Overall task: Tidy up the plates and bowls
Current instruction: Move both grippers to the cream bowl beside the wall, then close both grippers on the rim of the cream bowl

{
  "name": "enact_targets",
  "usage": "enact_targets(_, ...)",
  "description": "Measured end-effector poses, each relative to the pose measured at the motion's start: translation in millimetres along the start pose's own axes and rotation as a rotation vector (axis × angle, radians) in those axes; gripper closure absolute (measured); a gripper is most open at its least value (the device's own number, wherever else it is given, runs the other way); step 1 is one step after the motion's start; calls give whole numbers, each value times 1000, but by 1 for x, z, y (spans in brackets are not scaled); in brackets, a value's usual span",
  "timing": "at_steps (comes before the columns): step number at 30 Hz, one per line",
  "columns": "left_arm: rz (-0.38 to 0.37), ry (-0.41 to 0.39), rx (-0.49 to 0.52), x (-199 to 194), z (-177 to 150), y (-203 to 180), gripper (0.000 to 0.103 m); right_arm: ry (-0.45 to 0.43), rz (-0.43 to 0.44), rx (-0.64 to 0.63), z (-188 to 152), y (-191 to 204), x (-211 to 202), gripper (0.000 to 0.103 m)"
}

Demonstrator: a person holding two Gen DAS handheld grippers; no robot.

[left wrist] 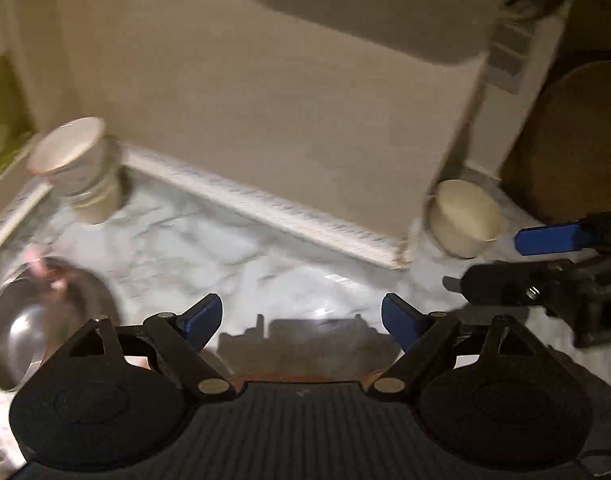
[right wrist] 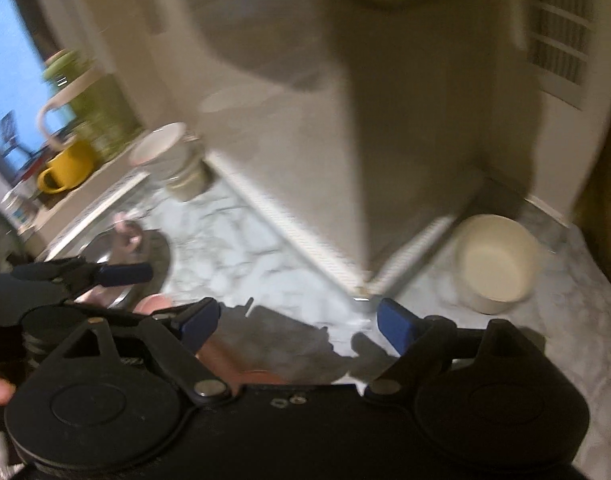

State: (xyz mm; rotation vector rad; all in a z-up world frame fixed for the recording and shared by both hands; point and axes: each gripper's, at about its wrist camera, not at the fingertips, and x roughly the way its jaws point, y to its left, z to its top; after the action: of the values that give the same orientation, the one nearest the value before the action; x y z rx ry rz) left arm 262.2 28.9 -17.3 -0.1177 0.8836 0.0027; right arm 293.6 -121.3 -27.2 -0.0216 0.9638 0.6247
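Observation:
My left gripper [left wrist: 301,320] stands open over the marble counter [left wrist: 209,248], nothing between its blue pads. A steel bowl [left wrist: 29,332] with something pink and blurred in it lies just left of it. A tilted stack of pale bowls [left wrist: 75,164] stands at the back left. A cream bowl [left wrist: 465,220] sits right of the wall corner. My right gripper [right wrist: 299,322] is open and empty too, with the cream bowl [right wrist: 497,264] ahead to its right. A reddish-brown rim [right wrist: 229,364] shows under it. In the left wrist view the right gripper [left wrist: 505,260] hovers beside the cream bowl.
A white wall corner with a baseboard [left wrist: 399,256] juts onto the counter between the bowls. On a ledge at the left stand a yellow mug [right wrist: 65,168] and a green jar [right wrist: 97,112]. A round wooden board [left wrist: 573,144] leans at the far right.

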Motion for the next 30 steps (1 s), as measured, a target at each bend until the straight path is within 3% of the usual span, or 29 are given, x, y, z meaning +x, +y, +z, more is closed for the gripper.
enact_targets(2, -37, -13, 16, 8, 4, -16, 15, -8, -35, 35, 0, -23, -1, 16)
enact_targets(4, -54, -17, 31, 18, 8, -33, 5, -13, -64, 67, 1, -44, -2, 16)
enact_targets(11, -117, -26, 48, 44, 17, -83, 4, -10, -149, 144, 4, -105, 5, 16)
enact_targets(22, -90, -20, 66, 90, 19, -152, 4, 58, -195, 158, 6, -161, 42, 16)
enact_targets(30, -40, -10, -86, 122, 25, -169, 4, 93, -188, 184, 11, -196, 60, 26)
